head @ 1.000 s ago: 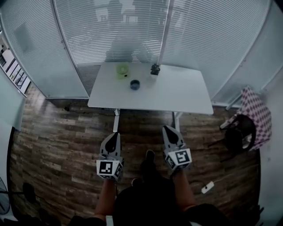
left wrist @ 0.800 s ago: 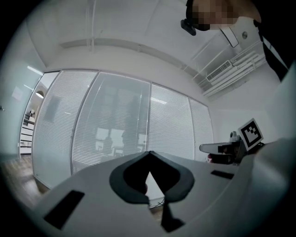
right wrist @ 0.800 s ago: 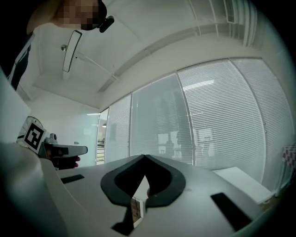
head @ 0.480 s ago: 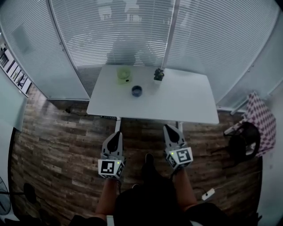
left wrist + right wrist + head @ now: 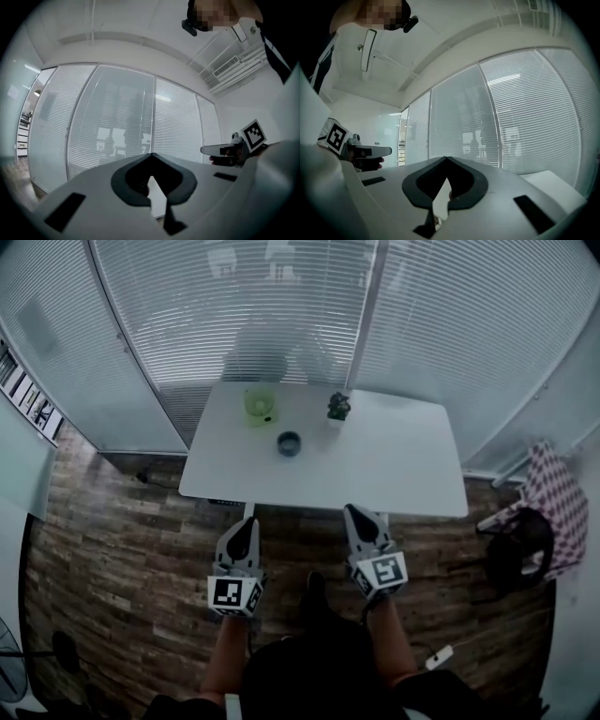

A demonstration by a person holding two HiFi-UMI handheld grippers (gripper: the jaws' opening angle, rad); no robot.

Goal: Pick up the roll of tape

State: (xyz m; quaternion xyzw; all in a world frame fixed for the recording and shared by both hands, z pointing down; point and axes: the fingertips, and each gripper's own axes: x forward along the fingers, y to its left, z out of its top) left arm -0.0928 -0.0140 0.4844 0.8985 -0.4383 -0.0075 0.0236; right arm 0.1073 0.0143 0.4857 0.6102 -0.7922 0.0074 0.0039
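The room is walled with frosted glass panels behind pale horizontal blinds (image 5: 469, 324) and floored in dark wood planks (image 5: 122, 549). A white rectangular surface (image 5: 394, 460) stands against the glass in the upper middle of the head view.

The task looks barely begun. The small dark blue round ring (image 5: 289, 442), which I take to be the roll of tape, lies flat on the surface, left of its centre, with nothing touching it. Both claws are held level in the lower middle of the frame, over the floor and short of the surface's near edge, well apart from the ring. The left grey two-jaw claw (image 5: 247, 523) has its jaws together at the tip with nothing in them, as its own view (image 5: 151, 154) shows. The right grey two-jaw claw (image 5: 356, 512) is likewise closed and empty (image 5: 446, 158). All of the reach, the opening of one claw, the grasp and the lift remain to be done.

Only 2 other things share the surface. A yellow-green rounded object (image 5: 260, 407) sits near the ring toward the upper left, and a small dark plant-like object (image 5: 338, 408) toward the upper right. Neither stands between the claws and the ring, so the path from the near edge looks open. A dark chair draped with a pink checked cloth (image 5: 546, 498) stands at the right edge, well clear.
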